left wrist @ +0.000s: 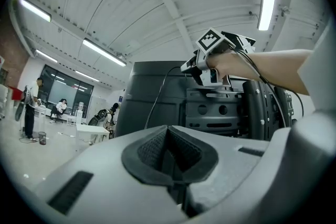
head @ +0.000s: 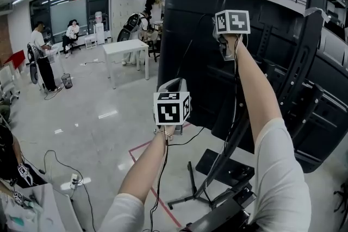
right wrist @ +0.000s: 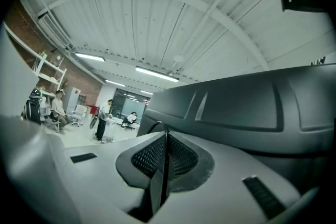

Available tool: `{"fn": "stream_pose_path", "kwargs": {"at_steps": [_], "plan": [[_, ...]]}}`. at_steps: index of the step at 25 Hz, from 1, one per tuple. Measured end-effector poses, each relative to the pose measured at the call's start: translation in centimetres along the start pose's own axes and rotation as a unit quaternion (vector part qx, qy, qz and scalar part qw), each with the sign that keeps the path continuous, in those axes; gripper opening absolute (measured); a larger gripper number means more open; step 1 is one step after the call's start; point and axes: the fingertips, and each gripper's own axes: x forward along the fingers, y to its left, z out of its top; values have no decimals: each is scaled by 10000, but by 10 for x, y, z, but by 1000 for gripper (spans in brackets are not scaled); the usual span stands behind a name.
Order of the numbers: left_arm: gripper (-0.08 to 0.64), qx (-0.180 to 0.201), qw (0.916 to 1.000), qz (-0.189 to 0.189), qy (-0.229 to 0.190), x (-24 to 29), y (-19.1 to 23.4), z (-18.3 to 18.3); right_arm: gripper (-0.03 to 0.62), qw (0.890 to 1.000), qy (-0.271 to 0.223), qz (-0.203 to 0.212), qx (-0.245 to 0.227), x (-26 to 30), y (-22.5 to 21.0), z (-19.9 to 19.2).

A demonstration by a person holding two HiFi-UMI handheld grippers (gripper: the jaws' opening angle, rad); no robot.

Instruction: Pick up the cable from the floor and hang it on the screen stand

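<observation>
Closest to the head camera: white sleeves (head: 280, 171) and two forearms reaching forward. Left gripper (left wrist: 168, 140) held low and nearer, in front of the dark back of the screen (head: 190, 35); jaws pressed together with nothing between them. Right gripper (right wrist: 165, 145) up high against the screen's back, near its upper edge; jaws clamped on the thin black cable (right wrist: 157, 126), a small loop of it arching over the pads just beyond the tips. Below that gripper, cable hanging down beside the right forearm toward the foot of the screen stand (head: 298, 57), its held end well above the glossy floor (head: 98, 117). Lower run lost among the stand's feet. Farther off, white table (head: 126, 47) and several people near the far windows.
</observation>
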Motion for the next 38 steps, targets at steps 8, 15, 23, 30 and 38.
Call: {"fn": "stream_pose_path", "kwargs": {"at_steps": [8,15,23,30,38], "plan": [[3,-250,9989,-374,-161,-2,-41,6,28,9997,-250,4,3,-67,-14,0],[3,-287,9963,-785,-184,-8,-84,5,28,9975,117,-292,-638,-106,-10,-3],[2,-166,9943,-1038,-182,-19,-115,6,29,9952,-339,-409,822,-148,-17,-23],[2,-122,9927,-1174,-243,-37,-126,-9,34,9770,-1068,-620,1741,-168,-18,-42],[3,-106,9936,-1116,-124,-53,-117,-38,82,9657,-1597,-640,1946,-179,-8,-61]]}}
